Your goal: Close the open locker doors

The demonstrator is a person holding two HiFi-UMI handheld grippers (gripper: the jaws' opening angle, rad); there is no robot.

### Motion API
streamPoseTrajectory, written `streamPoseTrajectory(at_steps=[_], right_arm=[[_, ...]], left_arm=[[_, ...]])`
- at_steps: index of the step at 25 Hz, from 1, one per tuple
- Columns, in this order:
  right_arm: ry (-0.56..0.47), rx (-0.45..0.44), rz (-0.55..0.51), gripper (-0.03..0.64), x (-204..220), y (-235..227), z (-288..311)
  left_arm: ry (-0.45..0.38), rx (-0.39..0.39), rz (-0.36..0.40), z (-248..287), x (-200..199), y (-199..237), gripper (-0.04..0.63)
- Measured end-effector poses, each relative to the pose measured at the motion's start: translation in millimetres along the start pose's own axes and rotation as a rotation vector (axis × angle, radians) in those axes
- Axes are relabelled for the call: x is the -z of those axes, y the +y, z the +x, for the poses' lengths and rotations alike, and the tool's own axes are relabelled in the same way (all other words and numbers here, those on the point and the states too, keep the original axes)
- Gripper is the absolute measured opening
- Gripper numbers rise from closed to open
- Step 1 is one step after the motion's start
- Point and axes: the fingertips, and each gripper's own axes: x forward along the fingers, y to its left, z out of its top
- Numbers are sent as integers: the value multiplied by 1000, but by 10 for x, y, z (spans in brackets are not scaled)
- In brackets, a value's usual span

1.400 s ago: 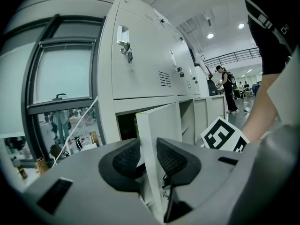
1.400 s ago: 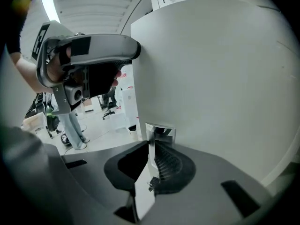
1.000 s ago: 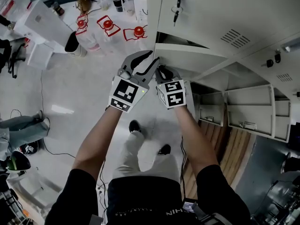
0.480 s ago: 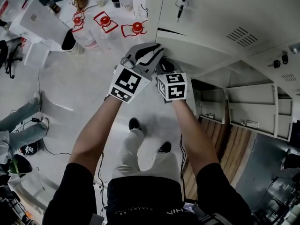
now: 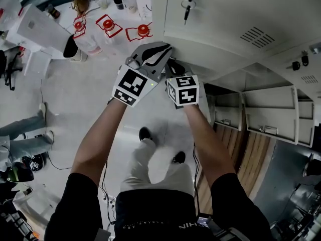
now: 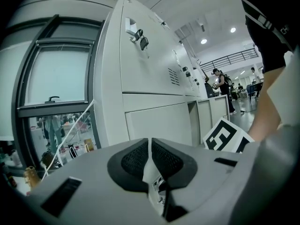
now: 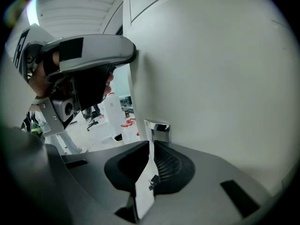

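left gripper [image 5: 163,49] just been closing (nothing between) — tips by locker door [image 5: 216,50]

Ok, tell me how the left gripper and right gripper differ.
The left gripper has just been closing its jaws, nothing between them; the right gripper is shut. The right gripper's tips sit at the chrome latch on the door; the left gripper meets the door's edge further along. Both are empty at the same door.

The upper locker door [image 5: 225,19] runs off the head view's top edge, its hanging keys [image 5: 187,8] cut short
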Motion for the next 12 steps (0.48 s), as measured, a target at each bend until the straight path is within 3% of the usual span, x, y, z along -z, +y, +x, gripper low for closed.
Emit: streamPoseTrajectory(at_steps=[12], right_arm=[[-19,11,-55,54,-100,-130,-172]], left_arm=[[3,-18,-13,64,11,116,32]])
